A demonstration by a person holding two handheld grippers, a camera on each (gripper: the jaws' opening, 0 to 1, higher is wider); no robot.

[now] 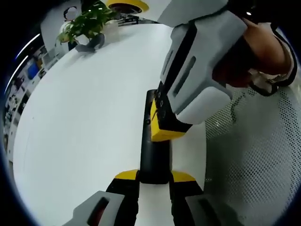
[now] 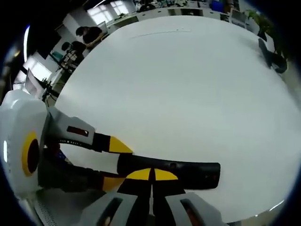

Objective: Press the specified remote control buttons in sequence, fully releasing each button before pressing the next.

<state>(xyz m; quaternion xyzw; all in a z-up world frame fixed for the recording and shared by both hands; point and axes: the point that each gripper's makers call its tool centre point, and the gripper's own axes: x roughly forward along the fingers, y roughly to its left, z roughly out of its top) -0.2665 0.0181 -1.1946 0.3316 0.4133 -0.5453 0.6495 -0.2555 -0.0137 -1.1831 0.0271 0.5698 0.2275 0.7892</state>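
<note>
A long black remote control (image 1: 153, 157) lies on the white table (image 1: 89, 122). My left gripper (image 1: 154, 176) is shut on its near end, one yellow tip on each side. My right gripper (image 1: 157, 127), held by a hand, comes in from the upper right, and its yellow tips rest on the remote's top face around the middle. In the right gripper view the remote (image 2: 195, 173) lies crosswise. My right gripper (image 2: 151, 175) has its jaws shut together with the tips down on it. The left gripper (image 2: 114, 163) clamps the remote's left end.
A potted green plant (image 1: 87, 23) and a dark object (image 1: 89, 44) stand at the table's far edge. A white mesh chair (image 1: 254, 155) is beside the table's near edge. Office desks with a seated person (image 2: 89, 33) lie beyond the wide bare tabletop (image 2: 188, 84).
</note>
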